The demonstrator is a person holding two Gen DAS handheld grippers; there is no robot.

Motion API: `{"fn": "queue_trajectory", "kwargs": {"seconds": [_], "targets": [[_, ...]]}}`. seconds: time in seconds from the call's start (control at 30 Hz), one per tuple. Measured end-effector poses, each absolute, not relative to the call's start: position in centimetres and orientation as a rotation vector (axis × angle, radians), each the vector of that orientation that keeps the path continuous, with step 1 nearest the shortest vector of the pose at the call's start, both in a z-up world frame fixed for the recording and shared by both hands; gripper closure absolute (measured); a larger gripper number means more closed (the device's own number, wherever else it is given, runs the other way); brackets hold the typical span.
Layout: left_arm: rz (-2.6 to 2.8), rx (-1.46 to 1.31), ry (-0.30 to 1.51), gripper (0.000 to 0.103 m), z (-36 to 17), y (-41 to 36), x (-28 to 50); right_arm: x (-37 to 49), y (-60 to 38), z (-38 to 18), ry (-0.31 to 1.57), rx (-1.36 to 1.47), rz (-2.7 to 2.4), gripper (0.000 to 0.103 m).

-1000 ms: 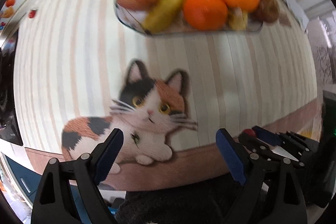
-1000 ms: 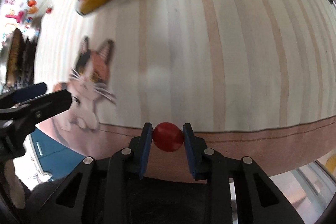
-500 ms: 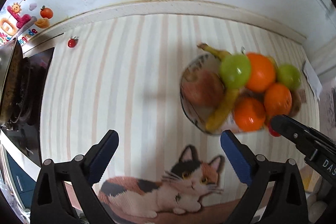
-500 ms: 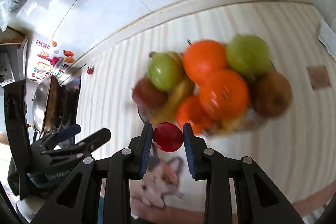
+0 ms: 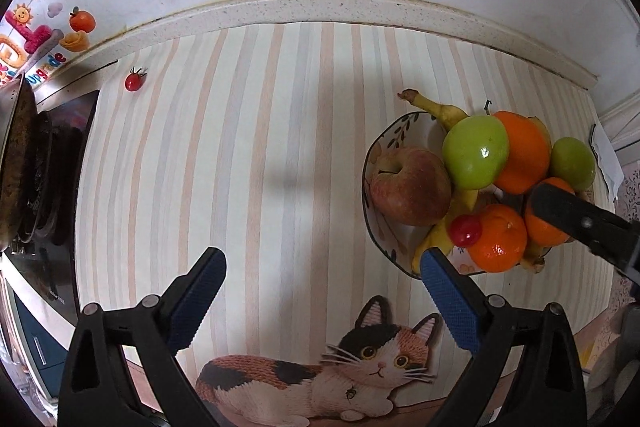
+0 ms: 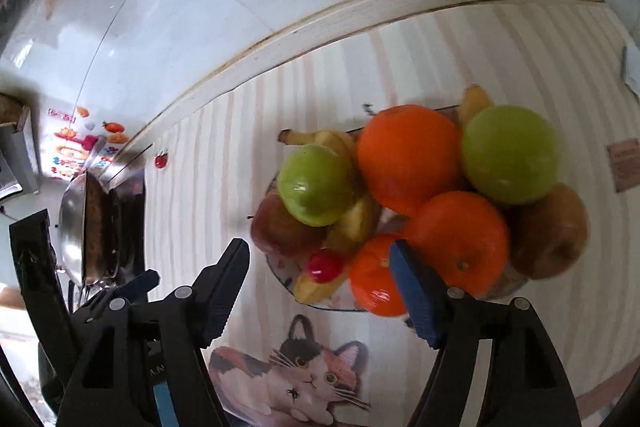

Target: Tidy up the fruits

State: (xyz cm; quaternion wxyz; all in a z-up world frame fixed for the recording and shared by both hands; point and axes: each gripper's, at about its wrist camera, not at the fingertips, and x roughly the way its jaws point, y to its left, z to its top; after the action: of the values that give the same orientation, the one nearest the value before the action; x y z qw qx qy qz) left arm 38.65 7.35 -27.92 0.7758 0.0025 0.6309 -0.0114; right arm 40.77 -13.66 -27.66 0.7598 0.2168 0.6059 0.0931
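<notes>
A patterned fruit bowl [image 5: 383, 143] [image 6: 280, 269] holds apples, oranges and bananas. A small red cherry tomato [image 5: 465, 230] [image 6: 324, 265] lies in it on a banana, beside an orange [image 5: 498, 239]. My right gripper [image 6: 320, 287] is open and empty just above the bowl; one of its fingers [image 5: 576, 215] shows in the left wrist view. My left gripper [image 5: 318, 291] is open and empty over the striped mat, left of the bowl. Another cherry tomato [image 5: 133, 81] [image 6: 161, 160] lies far back left on the mat.
A pan on a stove [image 5: 24, 163] [image 6: 94, 227] stands at the left edge. A wall with stickers [image 5: 40, 31] runs behind the counter. A cat picture [image 5: 320, 375] marks the mat's front edge.
My right gripper moved over the bowl, opened and let go of the cherry tomato, which now rests in the bowl. My left gripper's view rose away from the mat.
</notes>
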Motion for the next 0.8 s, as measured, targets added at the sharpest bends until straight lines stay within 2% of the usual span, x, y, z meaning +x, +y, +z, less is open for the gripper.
{"fn": "queue_trajectory", "kwargs": {"seconds": [0.1, 0.5, 0.8], "targets": [[-0.035, 0.003, 1.365, 0.004, -27.7, 7.3, 38.1, 38.8, -13.7, -26.3, 1.310, 0.299, 0.090, 0.004], [-0.110, 0.005, 1.315, 0.004, -24.9, 5.9, 34.5, 32.5, -16.1, -23.3, 1.219, 0.197, -0.090, 0.004], [-0.165, 0.040, 1.188, 0.004, -18.9, 4.4, 30.8, 27.8, -17.0, -17.3, 1.100, 0.236, -0.091, 0.004]]}}
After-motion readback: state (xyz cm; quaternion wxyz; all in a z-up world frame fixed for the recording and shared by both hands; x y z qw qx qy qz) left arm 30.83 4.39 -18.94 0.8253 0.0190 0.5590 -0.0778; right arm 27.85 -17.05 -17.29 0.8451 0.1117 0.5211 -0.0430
